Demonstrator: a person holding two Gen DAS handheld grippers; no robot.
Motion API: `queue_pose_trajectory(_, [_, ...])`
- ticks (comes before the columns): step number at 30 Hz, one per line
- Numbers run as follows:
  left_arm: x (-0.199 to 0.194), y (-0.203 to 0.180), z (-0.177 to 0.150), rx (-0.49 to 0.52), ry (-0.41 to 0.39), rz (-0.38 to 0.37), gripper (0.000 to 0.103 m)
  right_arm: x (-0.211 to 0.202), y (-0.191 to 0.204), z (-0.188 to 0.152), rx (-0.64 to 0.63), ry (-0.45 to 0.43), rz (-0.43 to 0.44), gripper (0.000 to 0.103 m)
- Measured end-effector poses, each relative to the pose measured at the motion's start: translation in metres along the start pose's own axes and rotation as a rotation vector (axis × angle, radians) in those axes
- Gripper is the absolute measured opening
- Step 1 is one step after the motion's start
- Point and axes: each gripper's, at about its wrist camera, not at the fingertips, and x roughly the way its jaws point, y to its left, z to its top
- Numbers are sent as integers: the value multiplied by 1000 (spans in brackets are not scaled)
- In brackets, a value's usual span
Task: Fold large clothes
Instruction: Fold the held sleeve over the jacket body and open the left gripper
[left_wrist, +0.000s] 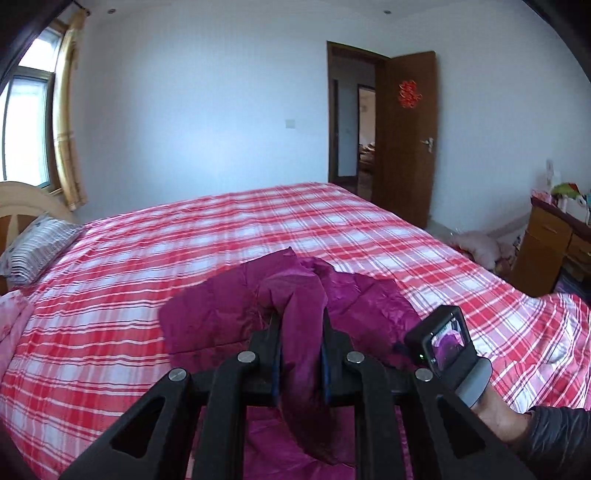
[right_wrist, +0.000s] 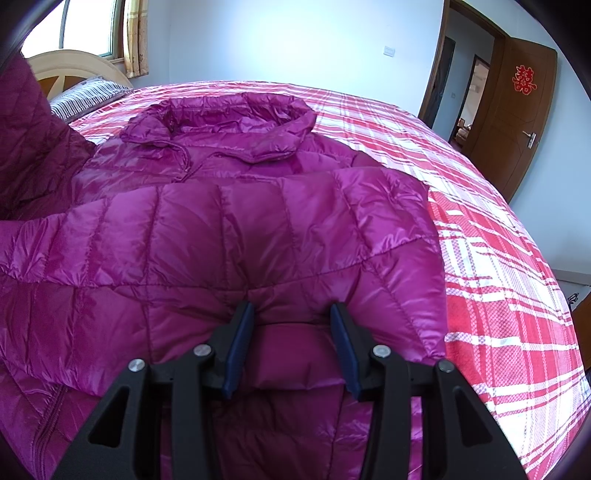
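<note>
The left gripper pinches a bunched fold of the jacket; the right gripper is spread, pressing into quilting. Slick fabric may slip out, undoing the fold across the bed

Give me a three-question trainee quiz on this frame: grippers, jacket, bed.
1. True or false: the left gripper is shut on a bunch of the magenta jacket.
2. The right gripper is: A) shut on the striped pillow, B) open, its fingers against the jacket, C) out of view.
3. Fill in: the jacket lies on a red and white ____ bedsheet.

Key: 1 true; 2 B; 3 plaid.
</note>
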Motion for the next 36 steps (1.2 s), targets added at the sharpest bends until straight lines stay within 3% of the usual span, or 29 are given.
queue_pose_trajectory(11, [109,-37,-50,0,136,23,16,1,-3,-1,21,-5,25,49])
queue_pose_trajectory(14, [122,-43,-55,-9,151,31,16,0,-3,-1,25,-6,28,49])
queue_pose_trajectory(17, [122,-49,-50,-29,155,-19,21,0,-3,-1,27,-7,29,49])
queue_pose_trajectory(20, [105,-50,-39,-43,112,-77,42,0,-4,-1,32,-9,33,49])
queue_pose_trajectory(22, [84,-42,-32,-64,31,-102,70,0,-4,-1,35,-9,37,50])
queue_pose_trajectory(24, [66,-31,-30,-69,-41,-71,84,0,-5,-1,39,-11,43,50])
queue_pose_trajectory(26, [63,-21,-33,-47,-53,-10,85,0,-5,-1,41,-11,45,51])
queue_pose_trajectory(30, [98,1,-65,14,73,219,85,-2,-12,0,70,-20,91,57])
queue_pose_trajectory(33, [127,20,-91,-24,198,251,85,-17,-30,-2,148,-23,128,61])
queue_pose_trajectory(36, [141,24,-108,-60,235,227,85,-49,-47,-5,207,-80,38,62])
